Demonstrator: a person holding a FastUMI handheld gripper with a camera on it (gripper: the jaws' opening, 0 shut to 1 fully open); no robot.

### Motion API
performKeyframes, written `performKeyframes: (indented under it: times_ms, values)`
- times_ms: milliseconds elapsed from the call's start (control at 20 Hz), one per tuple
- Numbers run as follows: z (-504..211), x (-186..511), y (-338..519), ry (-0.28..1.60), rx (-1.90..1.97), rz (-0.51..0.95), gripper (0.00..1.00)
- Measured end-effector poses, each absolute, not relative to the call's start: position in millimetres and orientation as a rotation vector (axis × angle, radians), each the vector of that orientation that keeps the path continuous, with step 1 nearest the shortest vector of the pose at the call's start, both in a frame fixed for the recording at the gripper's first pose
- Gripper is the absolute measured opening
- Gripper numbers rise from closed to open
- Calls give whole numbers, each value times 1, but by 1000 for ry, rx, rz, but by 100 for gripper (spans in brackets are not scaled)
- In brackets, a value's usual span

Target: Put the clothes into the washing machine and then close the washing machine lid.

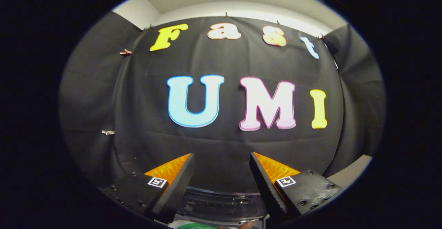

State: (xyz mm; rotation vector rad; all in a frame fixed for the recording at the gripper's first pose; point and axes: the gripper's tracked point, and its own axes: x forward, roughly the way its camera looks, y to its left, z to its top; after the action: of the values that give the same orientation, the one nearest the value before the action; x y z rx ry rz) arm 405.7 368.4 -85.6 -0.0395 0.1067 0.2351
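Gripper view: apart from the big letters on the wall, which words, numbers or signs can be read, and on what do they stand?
No readable words.
Two square black-and-white markers, one on each side of the open gripper, which holds nothing: coded patterns, not text.
Small white tag on the black cloth wall: too small to read.
Dark glossy washing machine panel between the fingers: no legible marking.

Gripper (221, 160) held level, facing forward; fingers (179, 184) spread apart, nothing between them.
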Motion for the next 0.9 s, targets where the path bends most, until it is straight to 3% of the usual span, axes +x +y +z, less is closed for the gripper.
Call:
performKeyframes:
  times_ms: [700,900]
  values:
    - [-202,463,357,380,-16,146,99]
    - [-201,464,358,356,-10,152,99]
